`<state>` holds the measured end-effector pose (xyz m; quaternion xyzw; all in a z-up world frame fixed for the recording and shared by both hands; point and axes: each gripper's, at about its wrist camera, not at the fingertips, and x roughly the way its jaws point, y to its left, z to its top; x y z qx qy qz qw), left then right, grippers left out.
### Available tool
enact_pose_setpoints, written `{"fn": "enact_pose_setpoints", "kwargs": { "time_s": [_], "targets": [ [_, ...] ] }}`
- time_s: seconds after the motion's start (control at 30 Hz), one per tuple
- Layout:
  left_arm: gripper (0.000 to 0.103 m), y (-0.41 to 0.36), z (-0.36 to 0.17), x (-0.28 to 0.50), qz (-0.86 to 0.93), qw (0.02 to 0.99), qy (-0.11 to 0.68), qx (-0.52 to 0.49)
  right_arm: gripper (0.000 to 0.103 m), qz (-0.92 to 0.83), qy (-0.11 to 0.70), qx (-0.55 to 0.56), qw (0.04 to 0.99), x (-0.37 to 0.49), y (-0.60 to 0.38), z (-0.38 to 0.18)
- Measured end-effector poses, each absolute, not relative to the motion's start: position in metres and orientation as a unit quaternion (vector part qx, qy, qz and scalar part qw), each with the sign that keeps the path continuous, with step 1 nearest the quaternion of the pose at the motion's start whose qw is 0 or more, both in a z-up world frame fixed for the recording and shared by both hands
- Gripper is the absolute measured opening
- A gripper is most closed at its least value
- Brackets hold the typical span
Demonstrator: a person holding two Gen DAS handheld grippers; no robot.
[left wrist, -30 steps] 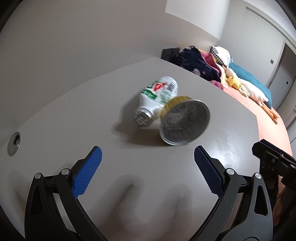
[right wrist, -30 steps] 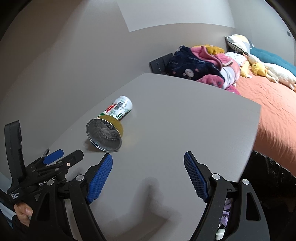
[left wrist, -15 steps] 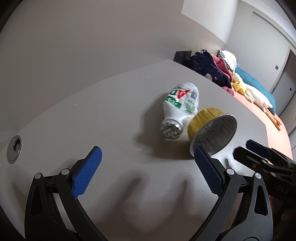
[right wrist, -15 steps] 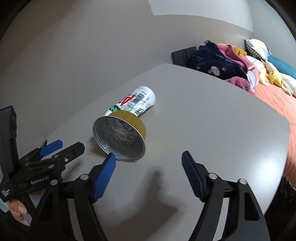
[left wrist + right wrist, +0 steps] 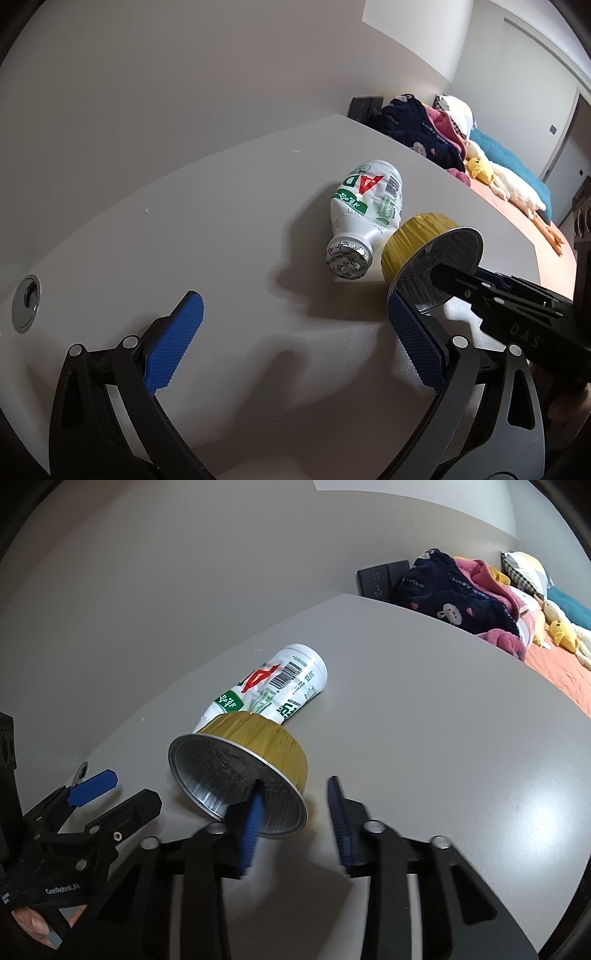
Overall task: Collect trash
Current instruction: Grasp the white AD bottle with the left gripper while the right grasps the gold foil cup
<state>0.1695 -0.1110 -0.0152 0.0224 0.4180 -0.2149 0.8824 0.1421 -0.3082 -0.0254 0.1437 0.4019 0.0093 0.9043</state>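
A gold foil cup [image 5: 258,746] lies on its side on the grey table [image 5: 443,720], mouth toward me. It leans against a white drink bottle [image 5: 273,690] that also lies flat. My right gripper [image 5: 295,794] straddles the cup's lower wall and its jaws are closing. One finger is inside the mouth and the other stands just clear outside. In the left wrist view the bottle [image 5: 365,210] and the cup [image 5: 417,236] lie ahead to the right. My left gripper [image 5: 293,306] is open and holds nothing. The right gripper [image 5: 480,291] reaches into the cup from the right.
A round metal grommet [image 5: 26,302] sits in the table at the far left. Beyond the table's far edge is a bed with piled clothes [image 5: 454,587] and plush toys [image 5: 498,181]. A black socket plate [image 5: 380,578] is on the wall. A hand [image 5: 33,923] holds the left gripper.
My right gripper has moved forward to the foil cup and its jaws have narrowed sharply around the cup's wall. The left gripper has shifted only slightly and stays open.
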Motion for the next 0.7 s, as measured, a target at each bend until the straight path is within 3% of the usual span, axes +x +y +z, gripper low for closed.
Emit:
{"fn": "enact_pose_setpoints", "kwargs": {
  "time_s": [0.03,0.07,0.7],
  "targets": [
    [0.097,-0.112,-0.016,0.170,-0.215,0.882,0.418,0.023,0.007,0.012,0.404,0.145,0.903,0.144,-0.309,-0.026],
    [0.097,-0.113,-0.016,0.171,-0.216,0.882,0.419,0.023,0.005,0.014,0.407,0.148,0.901,0.145,-0.311,-0.027],
    [0.097,-0.180,-0.022,0.195,-0.249,0.871,0.419,0.060,0.005,-0.044,0.373,0.185,0.908,0.127,-0.376,-0.016]
  ]
}}
